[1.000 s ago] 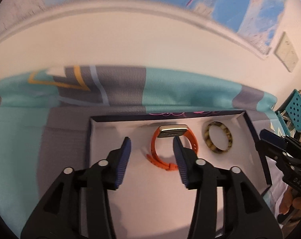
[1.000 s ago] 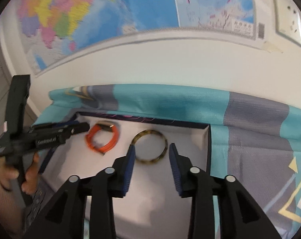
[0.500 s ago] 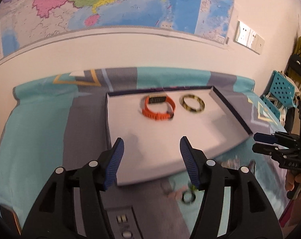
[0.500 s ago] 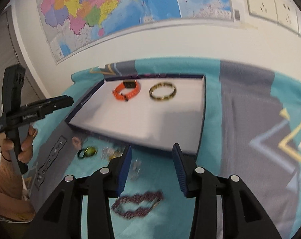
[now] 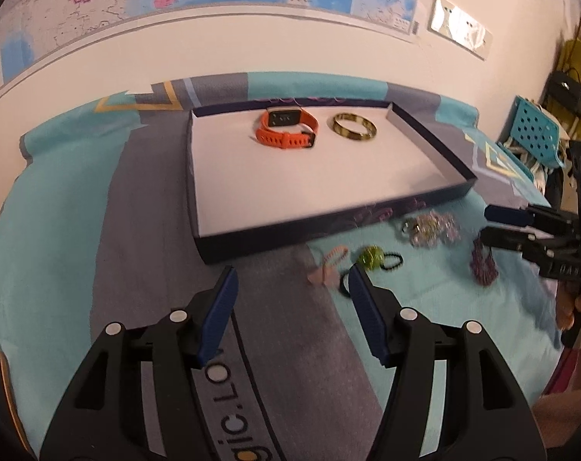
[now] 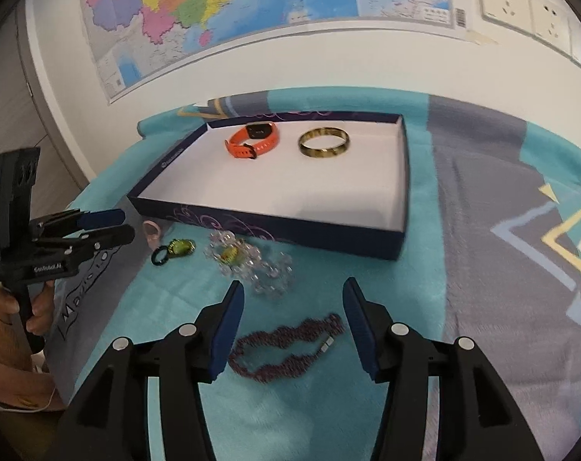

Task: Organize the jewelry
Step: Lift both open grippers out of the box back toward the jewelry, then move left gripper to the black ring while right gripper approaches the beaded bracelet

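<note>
A shallow dark-blue box (image 5: 424,130) (image 6: 402,176) with a white floor holds an orange watch (image 5: 286,130) (image 6: 254,140) and a gold-brown bangle (image 5: 355,132) (image 6: 323,143). On the cloth in front lie a purple bead necklace (image 6: 286,345) (image 5: 482,265), a clear crystal bracelet (image 6: 252,265) (image 5: 430,226), a green-stone hair tie (image 6: 175,249) (image 5: 373,259) and a pink piece (image 5: 326,267) (image 6: 152,230). My left gripper (image 5: 292,303) is open and empty, near the hair tie. My right gripper (image 6: 292,320) is open and empty, over the necklace.
A teal and grey patterned cloth (image 6: 501,269) covers the table. A dark mat with lettering (image 5: 252,403) lies under my left gripper. A wall with a map (image 6: 213,7) is behind. A teal chair (image 5: 534,134) stands at the right.
Both grippers have pulled back from the box toward the table's front. The loose jewelry in front of the box has come into view. Both stay open.
</note>
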